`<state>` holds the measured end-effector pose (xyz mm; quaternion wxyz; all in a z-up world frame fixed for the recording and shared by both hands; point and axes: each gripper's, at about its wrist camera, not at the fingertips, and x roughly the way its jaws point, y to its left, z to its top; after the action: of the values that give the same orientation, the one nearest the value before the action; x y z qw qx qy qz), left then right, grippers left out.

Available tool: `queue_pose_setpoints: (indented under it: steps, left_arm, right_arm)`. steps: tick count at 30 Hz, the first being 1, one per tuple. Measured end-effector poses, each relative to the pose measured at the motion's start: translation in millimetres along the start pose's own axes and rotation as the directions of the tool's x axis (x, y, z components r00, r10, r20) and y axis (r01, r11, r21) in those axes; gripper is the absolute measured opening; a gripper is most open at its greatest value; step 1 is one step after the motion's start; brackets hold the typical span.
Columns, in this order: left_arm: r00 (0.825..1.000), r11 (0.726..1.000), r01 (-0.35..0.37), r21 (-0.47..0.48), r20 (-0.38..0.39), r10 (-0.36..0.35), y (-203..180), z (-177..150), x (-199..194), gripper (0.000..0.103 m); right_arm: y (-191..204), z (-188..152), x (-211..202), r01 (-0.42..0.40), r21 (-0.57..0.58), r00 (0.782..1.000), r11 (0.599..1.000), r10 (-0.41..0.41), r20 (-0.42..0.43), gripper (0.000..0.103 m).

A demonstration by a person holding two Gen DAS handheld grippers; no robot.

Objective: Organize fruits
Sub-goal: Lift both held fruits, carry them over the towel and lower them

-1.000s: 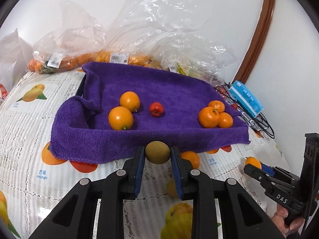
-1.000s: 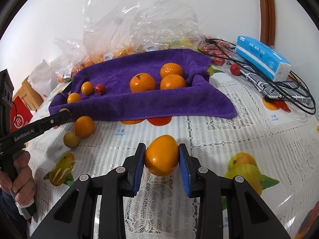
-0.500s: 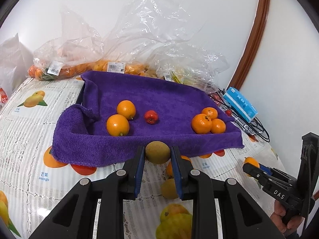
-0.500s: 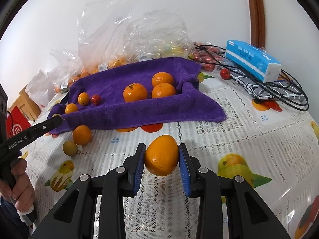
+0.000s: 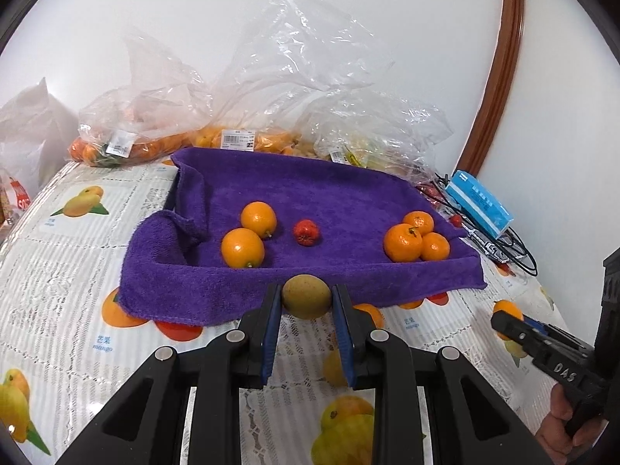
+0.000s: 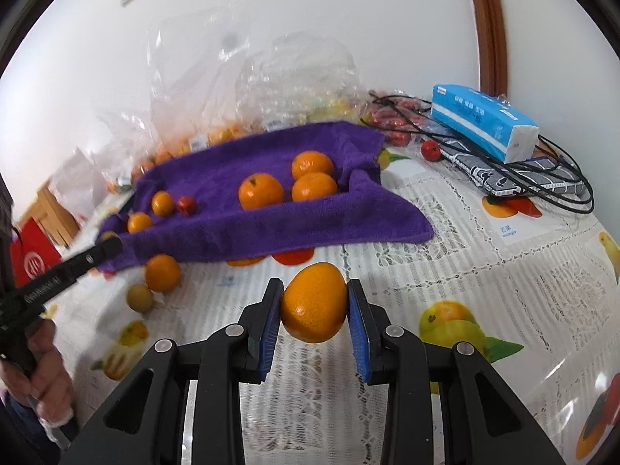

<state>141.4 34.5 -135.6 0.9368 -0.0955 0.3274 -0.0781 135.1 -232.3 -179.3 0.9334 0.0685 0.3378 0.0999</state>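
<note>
My left gripper (image 5: 306, 298) is shut on a brownish-green round fruit (image 5: 307, 296), held above the table just before the purple towel (image 5: 310, 197). My right gripper (image 6: 314, 302) is shut on an orange (image 6: 314, 302), held above the tablecloth in front of the towel's near corner (image 6: 348, 224). On the towel lie two oranges (image 5: 248, 236) at left, a small red fruit (image 5: 306, 232) in the middle and three mandarins (image 5: 416, 236) at right. An orange (image 6: 162, 272) and a small brownish fruit (image 6: 140, 297) lie loose on the table before the towel.
Clear plastic bags of fruit (image 5: 217, 128) crowd the wall behind the towel. A blue tissue pack (image 6: 484, 120), black cables (image 6: 542, 178) and small red fruits (image 6: 430, 150) lie at the right. The lace fruit-print tablecloth (image 6: 503, 271) covers the table.
Both grippers have risen and drawn back a little, each still holding its fruit; the towel now looks farther and lower in both views.
</note>
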Motion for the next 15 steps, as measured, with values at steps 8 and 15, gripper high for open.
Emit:
queue_pose_setpoints:
  steps: [8, 15]
  left_arm:
    - [0.999, 0.999, -0.035, -0.003, 0.004, 0.035, 0, 8, -19, 0.025]
    - [0.997, 0.997, -0.081, -0.016, 0.012, 0.082, 8, 25, -37, 0.025]
  right_arm:
    - [17, 25, -13, -0.047, -0.017, 0.998, 0.999, 0.048, 0.037, 0.033]
    - [52, 55, -18, -0.085, -0.097, 0.993, 0.992, 0.093, 0.079, 0.033]
